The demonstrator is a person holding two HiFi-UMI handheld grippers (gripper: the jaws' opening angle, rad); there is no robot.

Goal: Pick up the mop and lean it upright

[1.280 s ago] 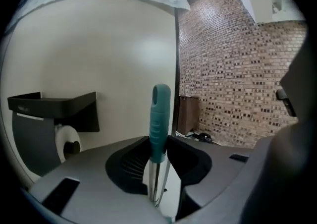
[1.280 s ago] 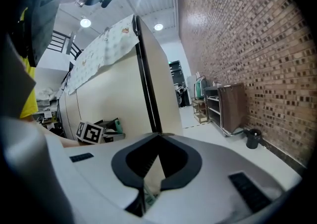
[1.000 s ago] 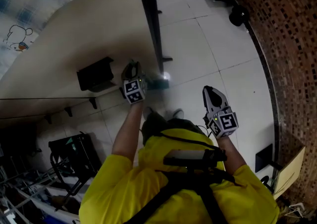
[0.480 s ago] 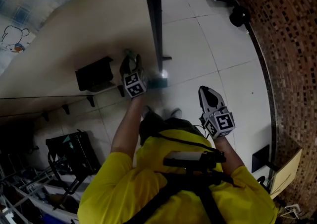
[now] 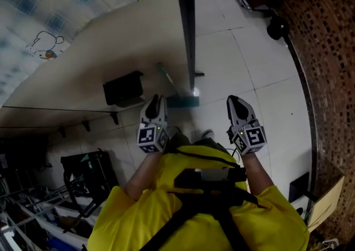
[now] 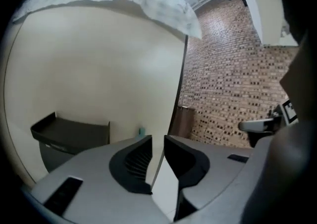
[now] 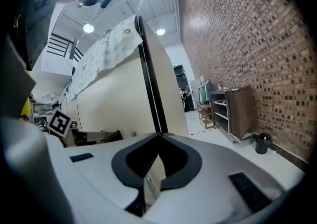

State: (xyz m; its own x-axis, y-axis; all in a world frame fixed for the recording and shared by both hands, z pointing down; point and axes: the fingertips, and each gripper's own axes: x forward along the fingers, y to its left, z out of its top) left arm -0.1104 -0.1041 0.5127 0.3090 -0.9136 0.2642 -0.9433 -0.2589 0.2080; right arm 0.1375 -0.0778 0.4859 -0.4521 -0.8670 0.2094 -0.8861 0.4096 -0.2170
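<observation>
**Mop stands against the wall, both grippers clear of it**

The mop (image 5: 168, 83) rests with its head on the white tiled floor (image 5: 233, 66), just beside the foot of a dark post (image 5: 188, 28). Its green handle slants up against the beige wall (image 5: 111, 44), near a black shelf (image 5: 123, 86) fixed to that wall.

The left gripper (image 5: 157, 100) hangs just short of the mop head, apart from it. Its fingers (image 6: 143, 161) are closing, with a narrow gap between them and nothing in it.

The right gripper (image 5: 233, 101) is held over bare floor, well to the side of the mop. Its fingers (image 7: 171, 161) meet at the tips and hold nothing.

A brick wall (image 5: 327, 50) runs along the right side of the floor.
</observation>
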